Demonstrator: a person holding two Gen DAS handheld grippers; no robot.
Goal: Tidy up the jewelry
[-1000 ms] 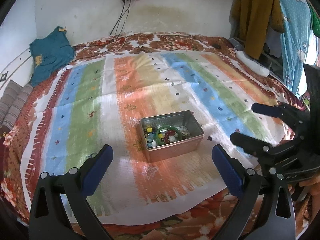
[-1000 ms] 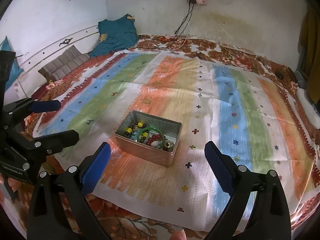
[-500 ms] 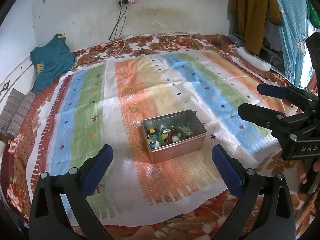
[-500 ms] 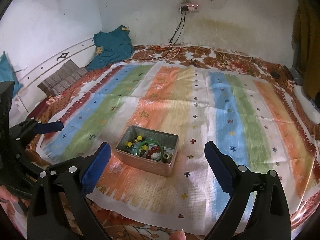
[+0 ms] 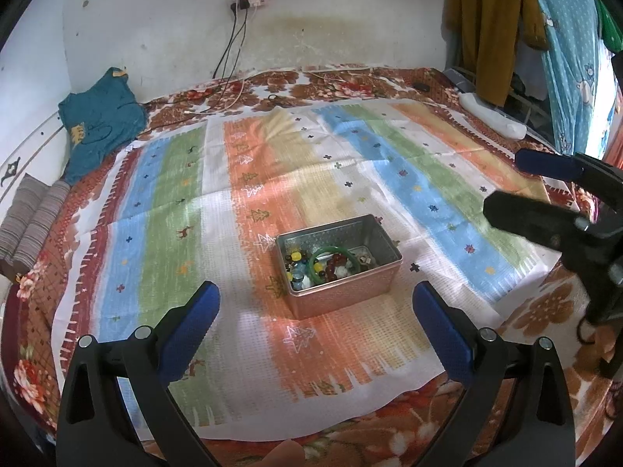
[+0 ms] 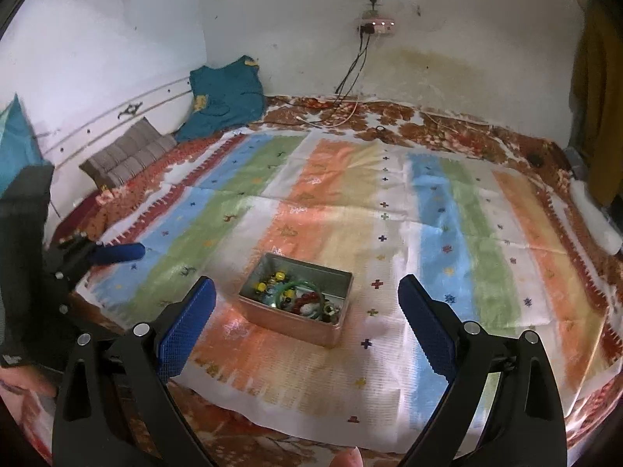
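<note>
A small metal tin (image 5: 362, 295) stands on the striped mat (image 5: 194, 202), near its front edge. It holds a green bangle (image 5: 331, 251), dark red beads (image 5: 338, 262) and several yellow and blue beads. The tin also shows in the right wrist view (image 6: 311, 327), with the bangle (image 6: 301, 284) inside. My left gripper (image 5: 316, 305) is open and empty, held back from the tin. My right gripper (image 6: 307, 299) is open and empty, also back from the tin. Each gripper shows at the edge of the other's view: the right gripper (image 5: 545, 190) and the left gripper (image 6: 97, 260).
The mat lies on a floral bedsheet (image 5: 545, 311). A teal garment (image 5: 99, 124) and a striped cushion (image 5: 31, 222) sit at the far left. Charger cables (image 5: 233, 58) hang from a wall socket. Clothes (image 5: 490, 27) hang at the right, above a white object (image 5: 494, 120).
Both grippers have drawn back and up from the tin, which looks smaller and farther. Both stay open and empty. The tin has not moved on the mat.
</note>
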